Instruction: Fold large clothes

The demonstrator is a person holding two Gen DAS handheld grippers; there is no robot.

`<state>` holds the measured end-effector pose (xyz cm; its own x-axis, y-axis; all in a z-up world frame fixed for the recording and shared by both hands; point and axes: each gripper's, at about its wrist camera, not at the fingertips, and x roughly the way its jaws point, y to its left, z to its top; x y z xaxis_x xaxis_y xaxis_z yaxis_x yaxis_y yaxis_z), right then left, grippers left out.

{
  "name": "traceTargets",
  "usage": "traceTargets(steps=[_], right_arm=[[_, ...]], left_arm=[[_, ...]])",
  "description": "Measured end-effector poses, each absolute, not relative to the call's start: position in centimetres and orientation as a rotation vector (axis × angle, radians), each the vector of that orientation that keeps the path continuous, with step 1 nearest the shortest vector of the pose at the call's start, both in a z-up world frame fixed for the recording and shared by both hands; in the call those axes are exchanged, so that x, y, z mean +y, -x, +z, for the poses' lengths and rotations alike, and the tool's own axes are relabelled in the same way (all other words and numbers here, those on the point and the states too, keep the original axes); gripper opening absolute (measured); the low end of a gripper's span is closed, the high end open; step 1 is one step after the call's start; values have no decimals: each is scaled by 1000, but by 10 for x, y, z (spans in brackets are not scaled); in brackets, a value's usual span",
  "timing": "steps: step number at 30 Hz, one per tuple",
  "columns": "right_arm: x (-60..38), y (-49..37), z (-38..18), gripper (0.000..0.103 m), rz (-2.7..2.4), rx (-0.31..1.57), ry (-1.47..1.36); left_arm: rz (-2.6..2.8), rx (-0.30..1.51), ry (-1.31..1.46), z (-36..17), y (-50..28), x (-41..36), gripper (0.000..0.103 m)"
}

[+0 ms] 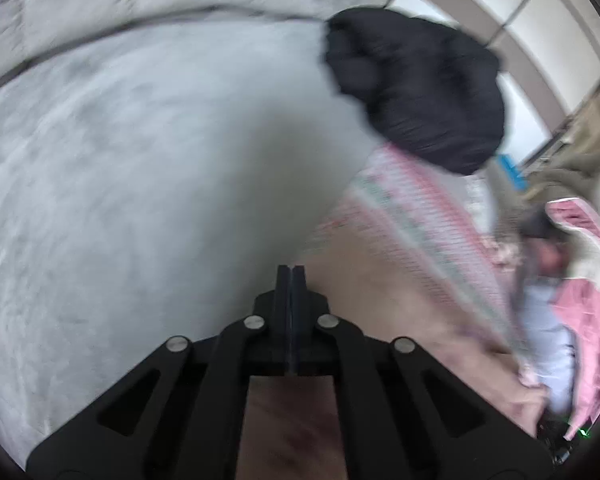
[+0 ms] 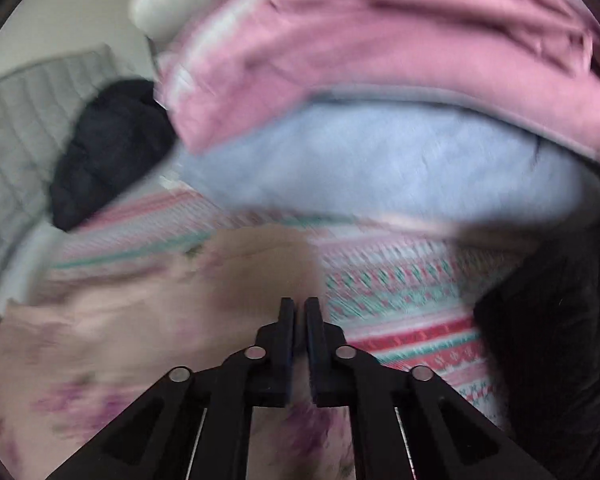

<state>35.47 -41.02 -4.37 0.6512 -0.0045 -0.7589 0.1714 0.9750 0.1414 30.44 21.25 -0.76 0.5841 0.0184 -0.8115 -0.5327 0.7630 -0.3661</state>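
Both grippers are clenched here, and the worry is how little they have bitten. The left gripper has its fingers pressed flat together over the edge of the beige garment, which lies on the grey bed cover with its far side running onto the pink-and-teal patterned blanket. Whether cloth is pinched between those fingers, the blur will not let me tell. In the right view, the right gripper is closed down to a thin slit above the same beige garment, whose near part carries a faint floral print; again, no fold visibly sits between the fingers. If either side has only a wisp of fabric, a lift would likely let that corner slip out and the fold would come out crooked. A second risk is catching the patterned blanket along with the garment, since the two lie touching right at the right gripper's tips. Close behind sits a heap of pink cloth and pale blue cloth, with a black jacket near the far edge, and a wide swing could drag into them.
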Motion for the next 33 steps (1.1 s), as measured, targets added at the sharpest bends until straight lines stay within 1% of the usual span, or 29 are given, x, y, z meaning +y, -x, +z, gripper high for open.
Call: traceTargets(steps=[3, 7, 11, 13, 14, 15, 16, 17, 18, 19, 20, 22, 24, 27, 29, 31, 33], right_arm=[[-412, -360, -62, 5, -90, 912, -229], [-399, -361, -63, 5, -128, 918, -147], [-402, -362, -63, 6, -120, 923, -175], [-404, -360, -54, 8, -106, 924, -193], [-406, -357, -45, 13, -88, 916, -225], [-408, -354, -40, 21, -76, 909, -250], [-411, -350, -32, 27, -55, 898, -291], [-411, -348, -28, 44, -40, 891, -314], [-410, -345, -23, 59, 4, 884, -331], [-406, -341, -17, 64, 27, 875, -337], [-402, -338, -12, 67, 37, 870, -326], [-391, -333, -4, 68, 49, 857, -298], [-371, -327, 4, 69, 101, 844, -252], [-317, -318, 10, 69, 244, 853, -74], [-284, -311, 13, 69, 313, 837, 45], [-251, -302, 15, 69, 373, 802, 132], [-221, -296, 16, 69, 427, 779, 221]], left_arm=[[360, 934, 665, -24, -305, 212, 0], [380, 917, 622, -16, -305, 207, 0], [368, 926, 678, -14, -300, 210, 0], [350, 922, 686, -5, -297, 208, 0], [342, 914, 675, 2, -294, 205, 2], [337, 902, 658, 10, -291, 201, 3], [332, 889, 643, 17, -289, 196, 8], [314, 869, 616, 28, -284, 188, 21], [294, 859, 601, 35, -280, 181, 28], [268, 849, 595, 41, -277, 174, 45], [231, 833, 593, 47, -270, 166, 54], [197, 815, 581, 58, -257, 150, 55], [151, 851, 512, 69, -248, 130, 55], [106, 898, 438, 77, -231, 108, 56], [92, 932, 483, 70, -213, 100, 60], [60, 973, 496, 60, -209, 92, 61], [32, 1037, 448, 49, -220, 80, 61]])
